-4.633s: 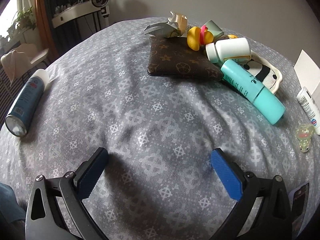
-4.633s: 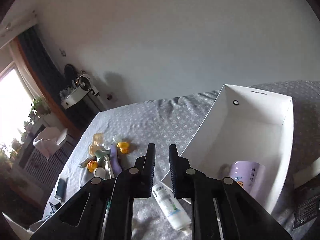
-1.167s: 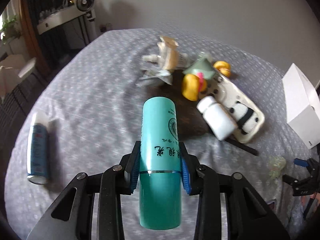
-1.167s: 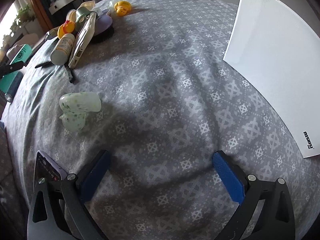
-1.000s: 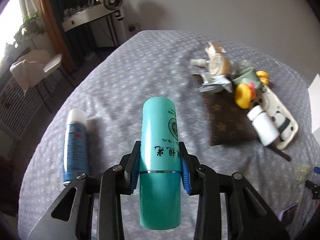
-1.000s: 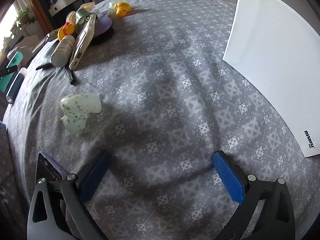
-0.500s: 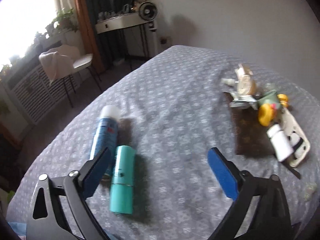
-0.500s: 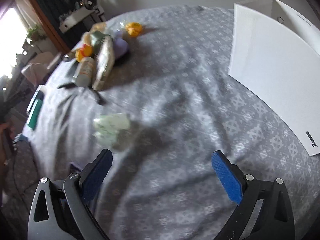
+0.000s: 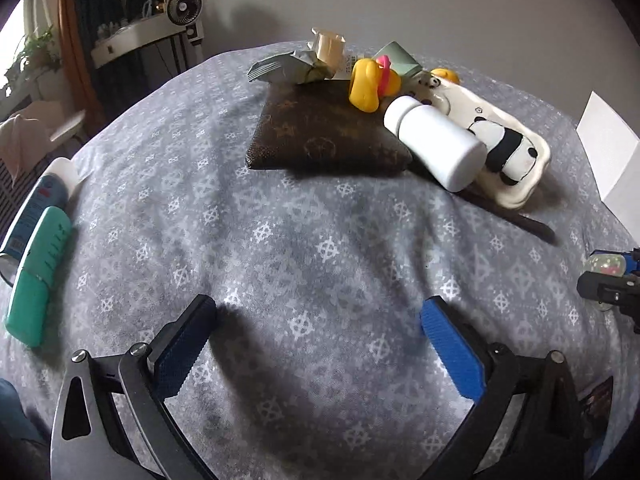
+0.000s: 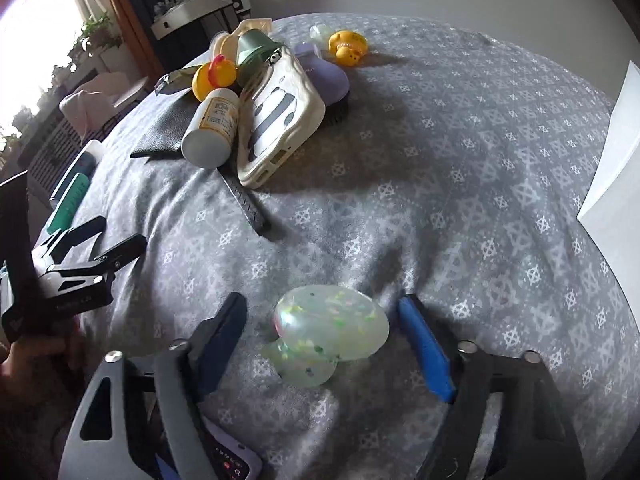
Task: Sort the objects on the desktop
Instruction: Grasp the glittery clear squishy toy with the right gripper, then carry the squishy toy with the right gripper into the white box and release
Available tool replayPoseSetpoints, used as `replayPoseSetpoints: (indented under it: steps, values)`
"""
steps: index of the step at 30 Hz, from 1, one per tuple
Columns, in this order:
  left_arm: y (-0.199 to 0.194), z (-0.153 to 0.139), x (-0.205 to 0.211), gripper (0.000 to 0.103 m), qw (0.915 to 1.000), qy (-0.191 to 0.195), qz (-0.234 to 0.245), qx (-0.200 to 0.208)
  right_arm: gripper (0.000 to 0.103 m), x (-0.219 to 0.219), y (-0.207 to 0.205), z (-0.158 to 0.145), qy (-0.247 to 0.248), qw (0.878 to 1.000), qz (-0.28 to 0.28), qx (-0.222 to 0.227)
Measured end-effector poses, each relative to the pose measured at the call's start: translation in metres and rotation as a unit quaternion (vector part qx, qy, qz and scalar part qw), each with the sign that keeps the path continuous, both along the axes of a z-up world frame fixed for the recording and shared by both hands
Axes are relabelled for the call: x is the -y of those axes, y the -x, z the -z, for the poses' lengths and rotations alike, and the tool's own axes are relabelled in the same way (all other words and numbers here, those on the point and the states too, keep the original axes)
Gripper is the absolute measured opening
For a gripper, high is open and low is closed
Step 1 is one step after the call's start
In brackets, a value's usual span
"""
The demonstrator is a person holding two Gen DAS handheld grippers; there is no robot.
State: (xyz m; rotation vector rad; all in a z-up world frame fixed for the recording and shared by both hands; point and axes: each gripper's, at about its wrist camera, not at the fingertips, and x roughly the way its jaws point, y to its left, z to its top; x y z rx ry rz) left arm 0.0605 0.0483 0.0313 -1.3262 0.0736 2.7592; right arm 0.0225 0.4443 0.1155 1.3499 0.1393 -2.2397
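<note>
Closure of the right gripper [image 10: 322,338] on the pale speckled squishy toy [image 10: 330,334] is the step in hand, judged from how things lie. Its jaws have just been closing and stand part-way in, with the toy between them on the patterned cloth; a sliver of cloth shows on each side, so the pads are not yet pressing. The toy looks soft and rounded, with a smaller lobe toward the camera, so the squeeze is best taken across the wider upper body and kept gentle, lest the toy bulge and slip out. The fingertips are best kept low but clear of the cloth, so that no fold is pinched with the toy.

Further out, a dark strap [image 10: 246,206] lies beyond the toy, then the pile: a white bottle [image 10: 212,130], a panda phone case [image 10: 280,120], a brown wallet [image 9: 320,134] and a yellow duck [image 10: 212,74], all well apart from the grasp. The white box [image 10: 612,184] stands at the right edge and is probably the destination, so a clean lift before any sideways travel is advised.

The left gripper [image 9: 318,346] is spread wide and empty above bare surface. The teal tube [image 9: 38,274] lies beside a blue spray can [image 9: 34,216] at the far left.
</note>
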Motion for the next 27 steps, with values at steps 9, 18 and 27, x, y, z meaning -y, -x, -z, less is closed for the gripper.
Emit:
replayPoseSetpoints:
  steps: [9, 18, 27]
  values:
    - [0.002, 0.001, 0.000, 0.103, 1.0000, 0.000, -0.001, -0.003, 0.051, -0.015, -0.004, -0.020, 0.043, 0.999, 0.016, -0.027]
    - [0.003, 0.001, -0.001, 0.103, 1.0000, 0.001, 0.000, -0.003, 0.051, -0.126, 0.024, -0.154, 0.068, 0.968, 0.162, -0.180]
    - [0.003, 0.001, -0.001, 0.103, 1.0000, 0.001, 0.000, -0.003, 0.051, -0.230, 0.090, -0.141, -0.059, 0.945, 0.290, -0.142]
